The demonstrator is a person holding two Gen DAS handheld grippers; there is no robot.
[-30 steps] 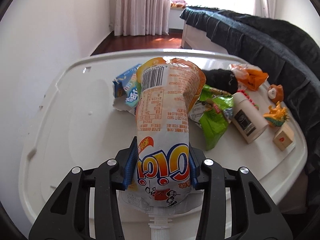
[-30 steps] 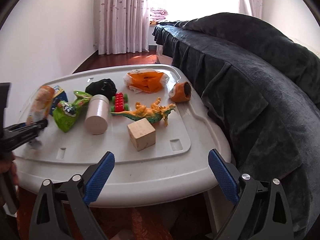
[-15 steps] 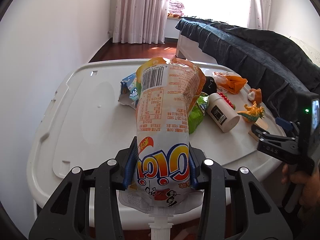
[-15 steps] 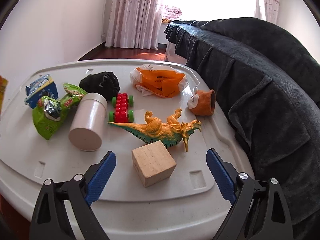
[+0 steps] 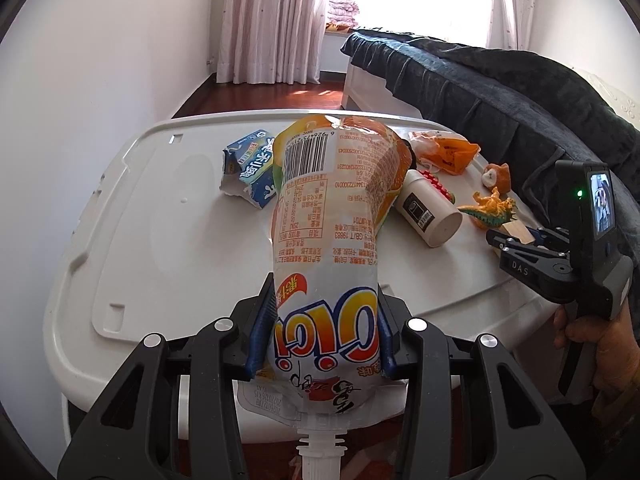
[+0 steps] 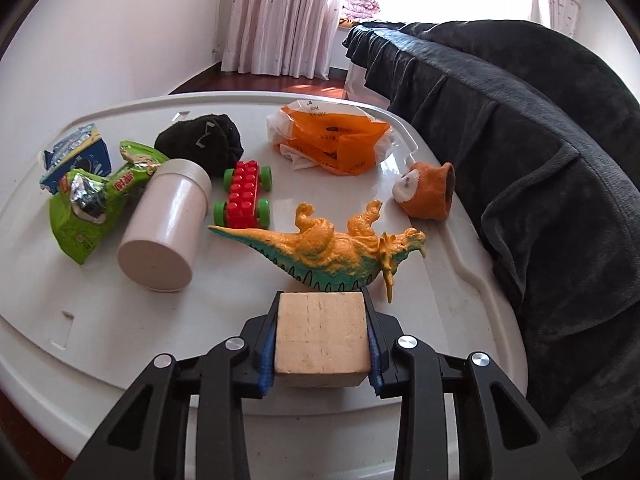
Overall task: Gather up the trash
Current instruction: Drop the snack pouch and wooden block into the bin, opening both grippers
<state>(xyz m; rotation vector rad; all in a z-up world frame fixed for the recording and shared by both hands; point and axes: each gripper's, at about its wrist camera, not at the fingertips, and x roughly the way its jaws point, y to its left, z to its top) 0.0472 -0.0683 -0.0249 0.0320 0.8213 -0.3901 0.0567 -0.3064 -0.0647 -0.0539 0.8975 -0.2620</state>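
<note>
In the left wrist view the left tongs [image 5: 325,338] are clamped on a drink pouch [image 5: 326,248], its blue pads pressing both sides of the lower printed part, spout pointing back toward the camera and the barcode end sticking out ahead over the white surface [image 5: 132,216]. Beyond the pouch to the left lies a torn blue carton [image 5: 250,168]; ahead to the right a white canister [image 5: 430,212] lies on its side, with an orange plastic bag [image 5: 446,150] farther off. At the right edge a hand [image 5: 600,344] holds the right tongs [image 5: 516,236] over the corner of the surface. In the right wrist view the right tongs [image 6: 322,338] have just been closing and now grip a wooden cube [image 6: 322,336], pads against its two sides, the cube resting on the near part of the surface. Just ahead, touching the cube's far edge, a toy dinosaur [image 6: 332,252] lies on its side. Ahead to the left are the canister, a crumpled green snack bag [image 6: 94,208], the blue carton and a red block car [image 6: 244,196]; a black sock [image 6: 202,142] sits farther back, and a small orange plush [image 6: 428,192] lies ahead to the right beside a dark-covered bed [image 6: 540,128].
</note>
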